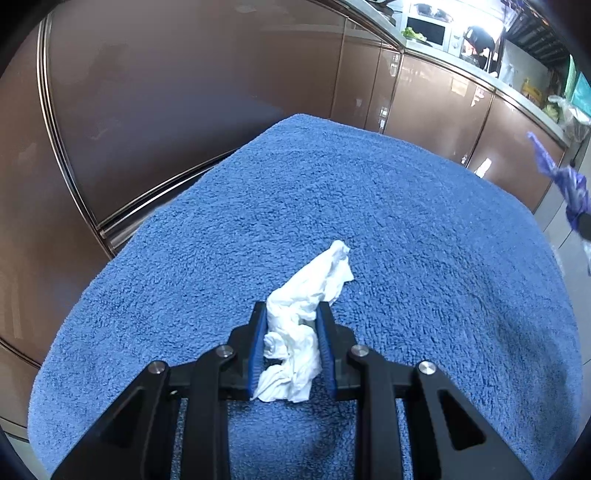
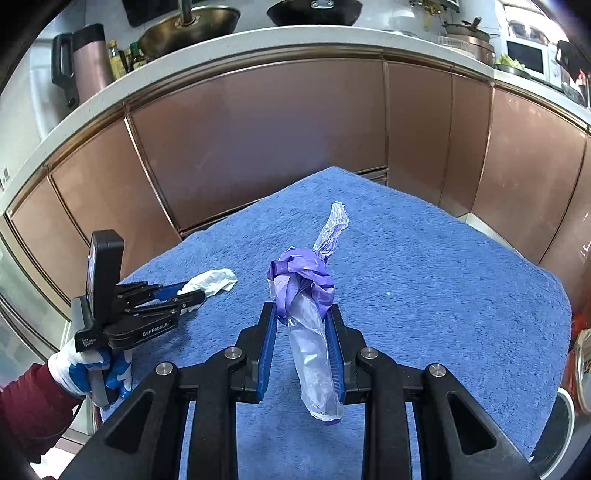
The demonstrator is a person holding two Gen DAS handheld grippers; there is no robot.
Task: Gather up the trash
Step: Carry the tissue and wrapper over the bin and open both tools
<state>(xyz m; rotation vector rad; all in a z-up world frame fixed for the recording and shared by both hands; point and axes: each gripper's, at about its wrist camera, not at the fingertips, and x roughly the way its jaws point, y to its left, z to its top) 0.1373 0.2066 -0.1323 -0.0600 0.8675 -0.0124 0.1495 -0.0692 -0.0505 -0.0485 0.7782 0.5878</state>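
Observation:
My left gripper [image 1: 290, 314] is shut on a crumpled white tissue [image 1: 306, 295] and holds it just above the blue towel [image 1: 406, 221]; the tissue sticks out past the fingertips. In the right wrist view the left gripper [image 2: 194, 291] shows at the left with the tissue [image 2: 214, 280] in it. My right gripper [image 2: 303, 314] is shut on a twisted purple and clear plastic bag [image 2: 306, 288], which stands up between the pads above the towel [image 2: 443, 277]. The bag also shows at the right edge of the left wrist view [image 1: 565, 181].
Brown cabinet doors [image 2: 277, 129] run behind the towel-covered surface. The counter above holds a thermos [image 2: 88, 59], pans [image 2: 192, 26] and a microwave [image 2: 528, 55]. A round object [image 2: 583, 369] sits at the right edge.

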